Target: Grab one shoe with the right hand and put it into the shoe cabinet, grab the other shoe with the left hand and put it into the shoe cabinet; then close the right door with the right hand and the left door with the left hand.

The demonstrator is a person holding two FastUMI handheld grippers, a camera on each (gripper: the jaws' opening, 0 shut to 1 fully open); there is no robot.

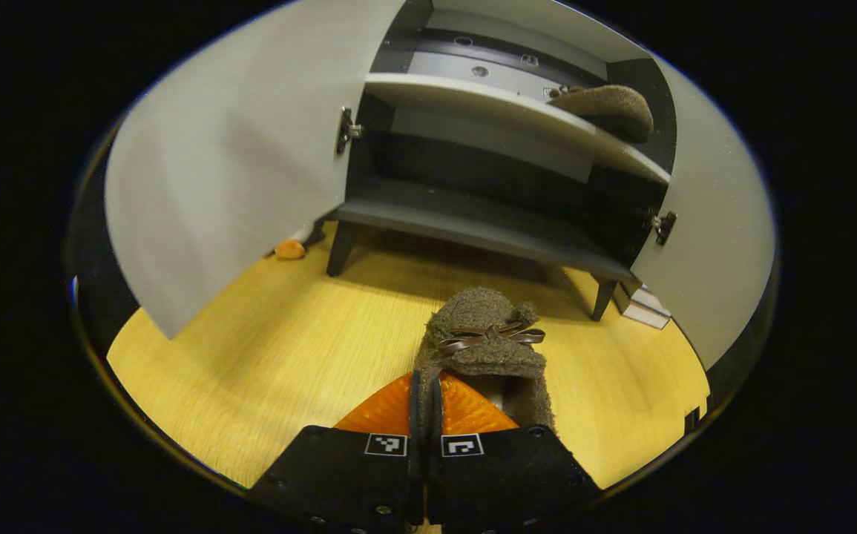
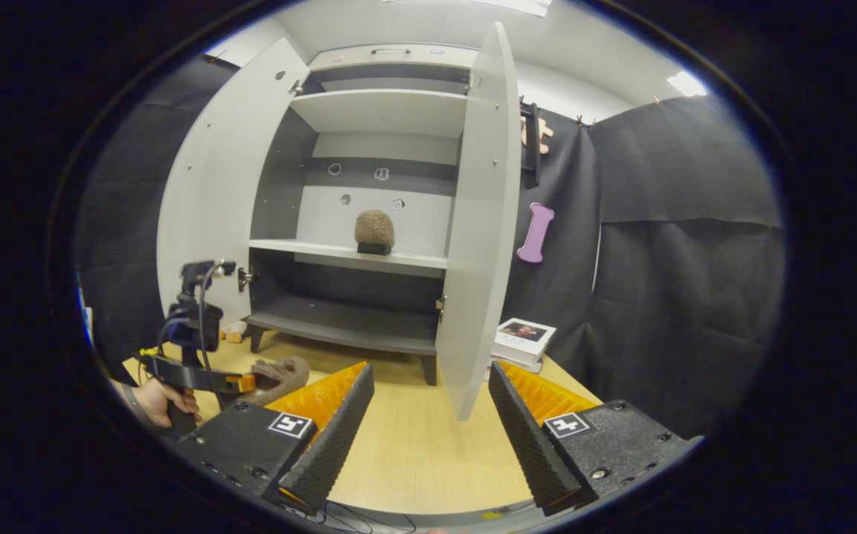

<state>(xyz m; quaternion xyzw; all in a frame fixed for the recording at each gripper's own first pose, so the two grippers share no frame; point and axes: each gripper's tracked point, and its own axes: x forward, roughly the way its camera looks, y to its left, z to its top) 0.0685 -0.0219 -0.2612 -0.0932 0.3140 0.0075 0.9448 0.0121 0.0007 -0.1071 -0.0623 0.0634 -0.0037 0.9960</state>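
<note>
Shoe (image 1: 486, 348) is pinched at its heel by my left gripper (image 1: 425, 400); right gripper (image 2: 428, 415) hangs released. I'd lift level toward the cabinet (image 1: 473, 222) shelf (image 1: 502, 119), placing it left of its mate (image 1: 610, 107).

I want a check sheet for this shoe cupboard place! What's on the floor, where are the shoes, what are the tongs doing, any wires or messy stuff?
Surface: wooden floor, bare in front of the cupboard.
Job's things: shoe cabinet with both doors open; first shoe on its middle shelf; second shoe on the floor, at the left tongs.
Clutter: small orange thing by a cabinet leg; books beside the right door.
Grippers: left tongs shut on the second shoe's heel edge; right tongs open, holding nothing.
Cables: a wire on the left tool.
Surroundings: black cloth wall.
</note>
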